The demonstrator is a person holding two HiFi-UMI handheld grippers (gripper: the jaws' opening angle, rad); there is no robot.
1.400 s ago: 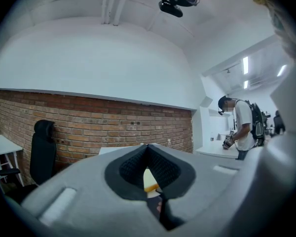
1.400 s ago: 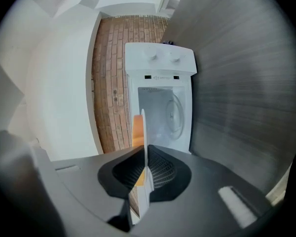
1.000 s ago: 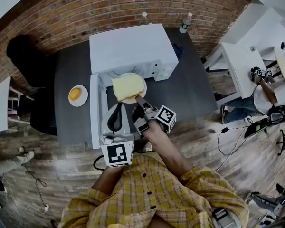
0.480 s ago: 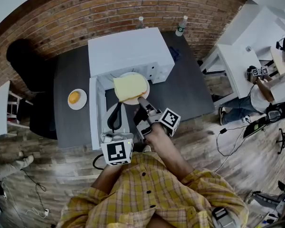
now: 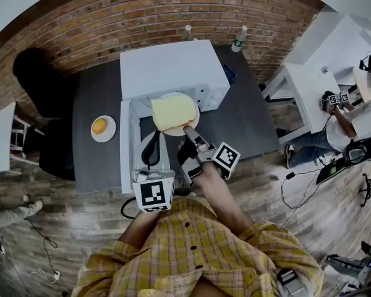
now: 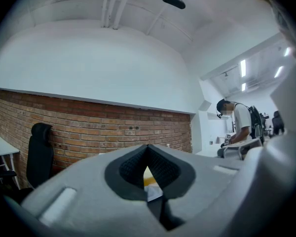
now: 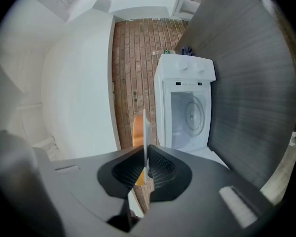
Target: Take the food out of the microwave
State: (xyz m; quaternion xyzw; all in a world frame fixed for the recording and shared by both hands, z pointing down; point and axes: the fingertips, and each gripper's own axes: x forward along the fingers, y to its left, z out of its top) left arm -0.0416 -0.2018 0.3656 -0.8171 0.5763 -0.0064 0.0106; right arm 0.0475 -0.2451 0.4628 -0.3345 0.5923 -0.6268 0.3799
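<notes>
At the far left of the dark table [image 5: 86, 110], a small plate [image 5: 110, 133] with an orange lump of food [image 5: 98, 125] is being left alone, well apart from the work. Beside it, the door [image 5: 127, 147] of the white microwave [image 5: 173, 67] is seen swung fully out. The left gripper [image 6: 148, 149] is being carried near that door with its jaws together and nothing between the pads. In the middle, the plate [image 5: 175, 132] bearing the yellow slice [image 5: 173, 111] is being held just in front of the microwave's mouth. In the right gripper view the cavity [image 7: 191, 113] is shown empty, with only the turntable inside. The plate's near rim is being pinched edge-on between the pads of the right gripper [image 7: 145, 156], whose jaws are closed on it. The removal is therefore judged nearly done: the food is out of the oven but not yet set down. What is judged to be left is a lowering onto the bare table right of the door, and perhaps a closing of the door. The thin, one-sided grip is being taken as the weak point, since the plate could tip.
</notes>
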